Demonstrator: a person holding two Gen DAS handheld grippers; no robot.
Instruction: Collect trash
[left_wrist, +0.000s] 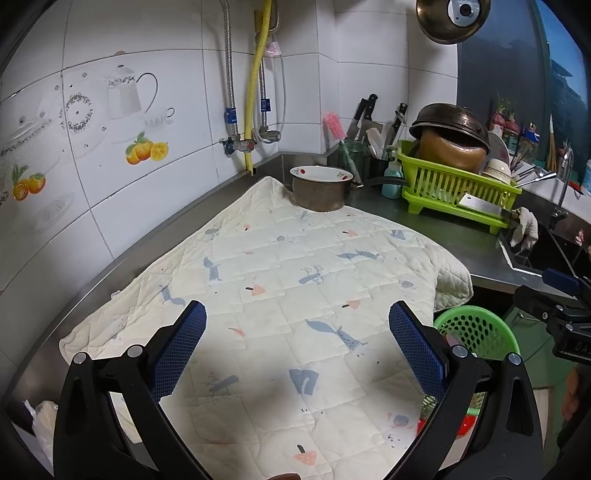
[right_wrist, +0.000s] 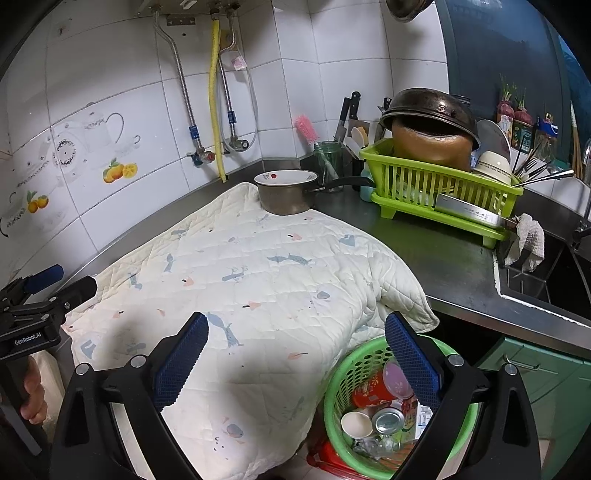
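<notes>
Both tongs gape empty over quilt; trash basket (right_wrist: 397, 406) sits below right tongs (right_wrist: 295, 354), right of left tongs (left_wrist: 297, 349).

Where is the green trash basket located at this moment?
The green basket stands on the floor below the counter edge, at the lower right of the right wrist view, beside the hanging corner of the quilted cloth; cups and a can lie inside it.

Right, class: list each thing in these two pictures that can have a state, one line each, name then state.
Left tool: open, holding nothing.
Right tool: open, holding nothing.
Green basket: upright, holding cups, a can and other trash.
Quilted cloth: spread over the counter, one corner hanging off.
Pot: upright on the cloth's far edge.
Dish rack: loaded.
Rag: draped over the sink edge.
</notes>
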